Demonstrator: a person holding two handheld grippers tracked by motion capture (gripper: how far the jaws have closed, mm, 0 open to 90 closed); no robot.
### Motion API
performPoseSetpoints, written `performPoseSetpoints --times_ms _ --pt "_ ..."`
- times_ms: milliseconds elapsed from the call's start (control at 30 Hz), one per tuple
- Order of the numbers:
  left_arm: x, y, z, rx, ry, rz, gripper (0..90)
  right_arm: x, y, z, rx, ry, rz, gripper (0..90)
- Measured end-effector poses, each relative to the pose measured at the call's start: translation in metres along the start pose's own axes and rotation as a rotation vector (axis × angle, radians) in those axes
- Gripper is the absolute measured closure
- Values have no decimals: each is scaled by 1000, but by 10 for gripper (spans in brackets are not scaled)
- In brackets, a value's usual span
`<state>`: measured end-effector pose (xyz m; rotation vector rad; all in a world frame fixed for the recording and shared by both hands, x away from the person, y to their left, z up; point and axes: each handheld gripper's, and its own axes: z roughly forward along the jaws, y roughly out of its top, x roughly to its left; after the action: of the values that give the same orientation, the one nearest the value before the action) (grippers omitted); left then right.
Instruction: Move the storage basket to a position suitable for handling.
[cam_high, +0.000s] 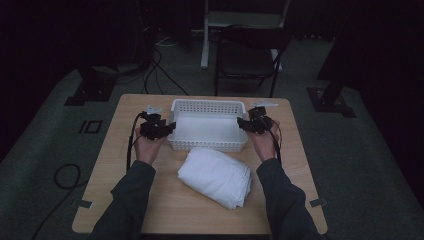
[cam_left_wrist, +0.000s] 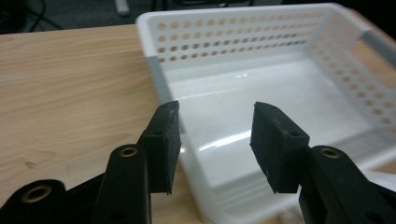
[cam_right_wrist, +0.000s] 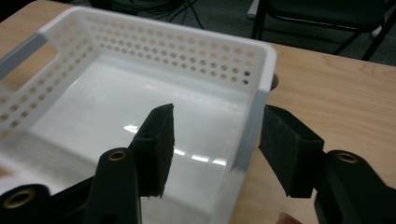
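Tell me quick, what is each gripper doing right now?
Left gripper: open, holding nothing, fingers either side of the white basket's side wall.
Right gripper: open, holding nothing, fingers either side of the opposite wall.

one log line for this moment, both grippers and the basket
left gripper: open, straddling basket left wall | right gripper: open, straddling right wall | basket: empty | folded towel: on table, untouched

High view overhead facing forward, both gripper views close, low — sharing the basket, perhaps opposite ends.
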<state>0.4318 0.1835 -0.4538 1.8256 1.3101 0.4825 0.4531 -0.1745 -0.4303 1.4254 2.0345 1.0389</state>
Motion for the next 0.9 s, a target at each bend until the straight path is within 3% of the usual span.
performPoseSetpoints --times_ms 367,567,900 --pt "-29 -25 -18 16 -46 61 514 24 -46 -45 -32 12 -46 418" --pt "-44 -41 -15 46 -72 90 514 35 -79 -56 13 36 -44 407" --pt "-65 -60 3 101 -130 96 510 45 -122 -65 97 95 0 325"
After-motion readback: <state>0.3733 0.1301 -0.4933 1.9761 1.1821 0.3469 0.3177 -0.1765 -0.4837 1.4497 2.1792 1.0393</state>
